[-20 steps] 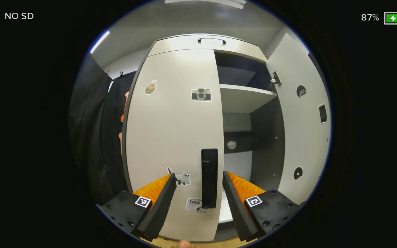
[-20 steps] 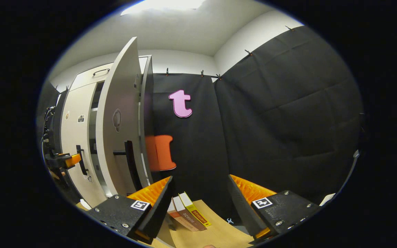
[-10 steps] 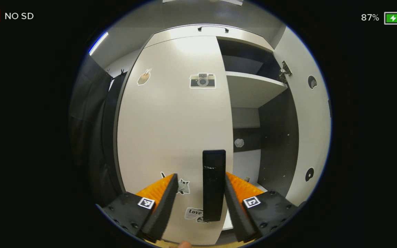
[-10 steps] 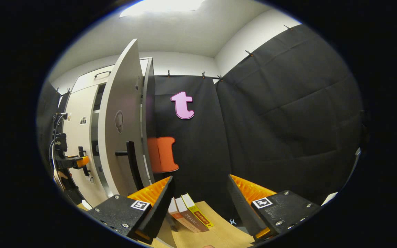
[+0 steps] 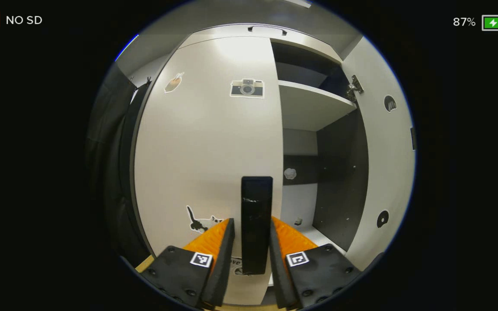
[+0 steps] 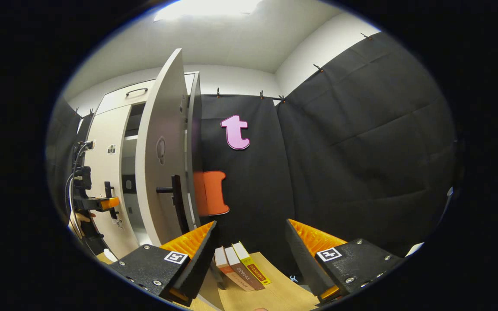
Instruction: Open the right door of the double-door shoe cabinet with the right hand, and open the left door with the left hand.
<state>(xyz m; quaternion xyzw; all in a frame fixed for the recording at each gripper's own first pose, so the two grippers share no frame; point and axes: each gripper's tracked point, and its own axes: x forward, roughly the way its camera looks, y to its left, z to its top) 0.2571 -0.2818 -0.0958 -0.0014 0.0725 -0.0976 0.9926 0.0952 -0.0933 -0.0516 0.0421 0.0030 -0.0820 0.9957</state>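
Note:
The white left door (image 5: 205,142) of the shoe cabinet is closed and carries several stickers. Its black vertical handle (image 5: 256,203) stands between the fingers of my left gripper (image 5: 252,221), which hug it on both sides. The right door (image 5: 387,147) is swung wide open, and in the right gripper view its edge (image 6: 162,151) and handle (image 6: 175,203) face me. My right gripper (image 6: 249,242) hangs open in the air, away from that door, with nothing between its fingers. In the same view, far left, my left gripper (image 6: 100,203) and a hand (image 6: 80,218) are at the left door's handle (image 6: 110,201).
Inside the open right half is a white shelf (image 5: 314,106) over dark inner walls. A top panel with a small handle (image 5: 266,29) sits above the doors. Three books (image 6: 242,270) lie on a wooden surface (image 6: 275,293) under my right gripper. Black cloth walls stand behind and to the right.
My left gripper moved closer to the left door and its fingers closed in around the handle. The right gripper stayed open and drifted only slightly.

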